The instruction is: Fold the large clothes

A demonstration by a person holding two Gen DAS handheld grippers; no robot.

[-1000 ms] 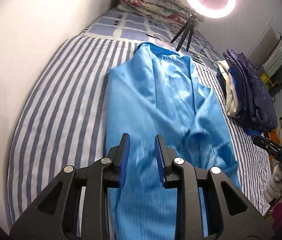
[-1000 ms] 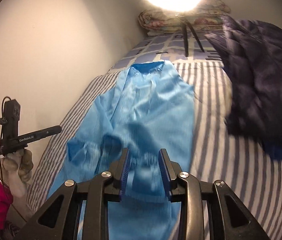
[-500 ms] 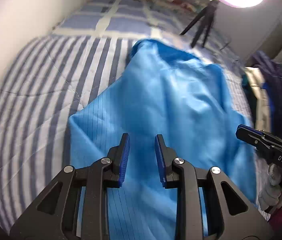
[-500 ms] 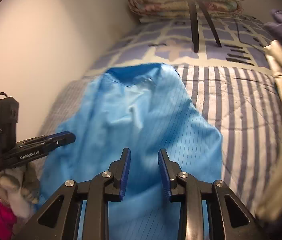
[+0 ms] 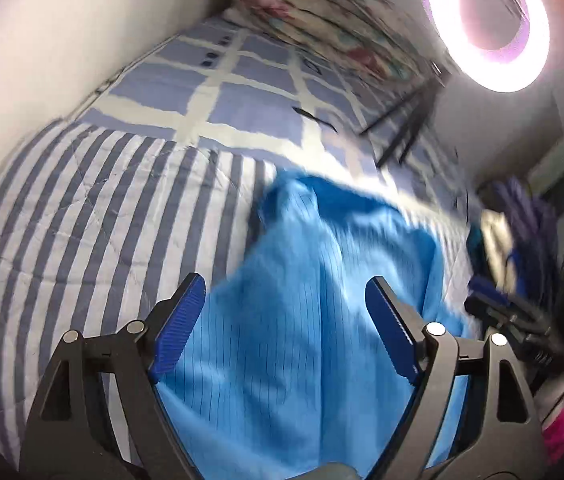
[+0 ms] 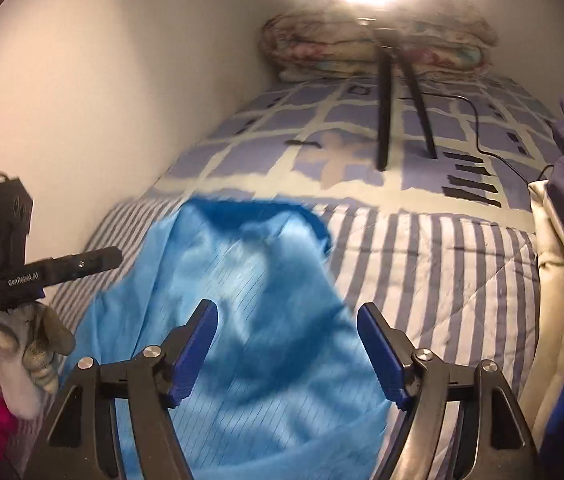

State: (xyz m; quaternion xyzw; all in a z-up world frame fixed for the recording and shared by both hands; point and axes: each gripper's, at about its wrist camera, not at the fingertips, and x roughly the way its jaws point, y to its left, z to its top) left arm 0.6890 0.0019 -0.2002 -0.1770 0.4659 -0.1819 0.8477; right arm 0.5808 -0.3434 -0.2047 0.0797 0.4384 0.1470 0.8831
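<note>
Both your left tongs and right tongs are opening, gripping nothing. The thin bright-blue pinstriped garment looks light, limp and slippery. Pinch its folded edge nearest the ring light.

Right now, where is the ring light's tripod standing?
In the right wrist view the tripod stands on the checked bedding at the far end of the bed, in front of the folded floral quilt, beyond the blue garment.
</note>
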